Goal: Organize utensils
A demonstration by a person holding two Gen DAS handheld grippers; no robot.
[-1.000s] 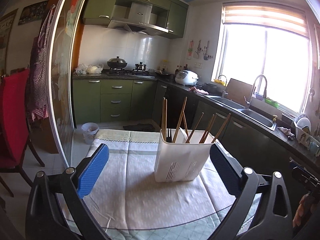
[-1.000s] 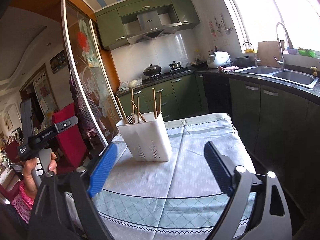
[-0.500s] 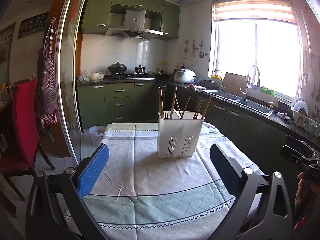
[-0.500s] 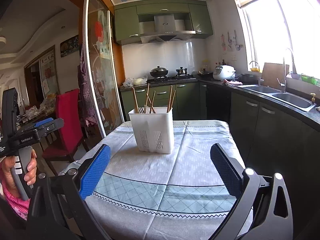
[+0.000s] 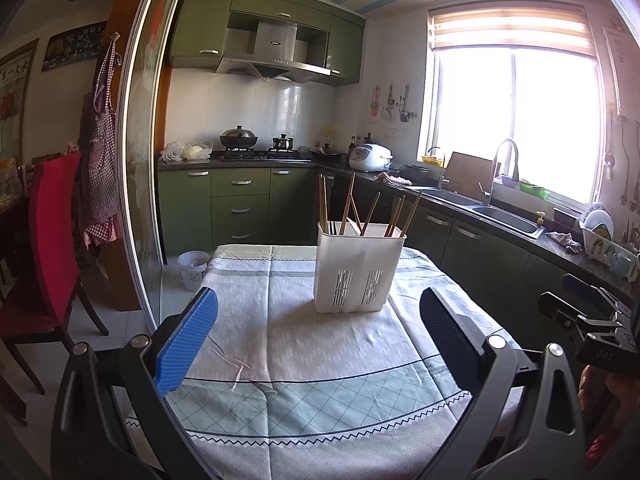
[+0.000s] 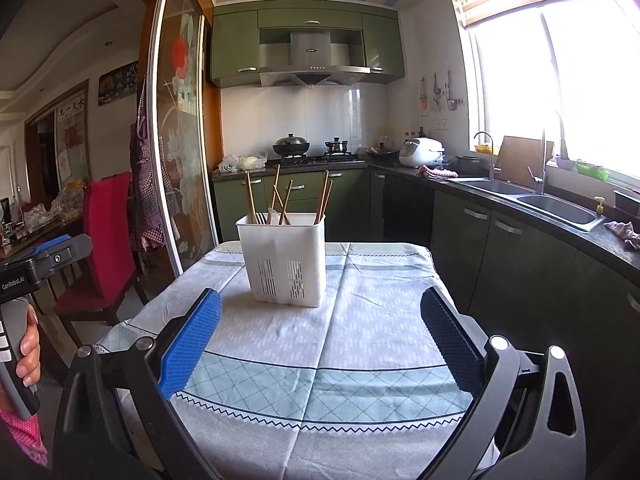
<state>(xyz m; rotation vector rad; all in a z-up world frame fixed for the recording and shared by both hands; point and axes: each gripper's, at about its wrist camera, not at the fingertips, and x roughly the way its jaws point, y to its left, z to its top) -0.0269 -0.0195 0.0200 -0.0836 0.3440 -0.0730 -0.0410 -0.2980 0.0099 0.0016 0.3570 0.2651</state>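
A white slotted utensil holder (image 5: 357,272) (image 6: 286,262) stands upright on the cloth-covered table (image 5: 312,364) (image 6: 360,340). Several wooden chopsticks (image 5: 370,208) (image 6: 286,200) lean inside it. My left gripper (image 5: 318,332) is open and empty, well short of the holder, near the table's front edge. My right gripper (image 6: 320,332) is also open and empty, hanging back the same way, with the holder slightly left of its centre. Each view catches the other handheld gripper at its edge: the right one (image 5: 592,332) and the left one (image 6: 36,264), held by a hand (image 6: 28,344).
A red chair (image 5: 48,248) (image 6: 108,240) and a glass sliding door (image 5: 140,160) stand left of the table. Dark green counters with a sink (image 5: 504,216) (image 6: 556,206) run along the right. A small bin (image 5: 193,264) sits on the floor beyond the table.
Both grippers have drawn back and risen from the holder, so it looks smaller and more of the cloth's front edge shows. Both stayed open.
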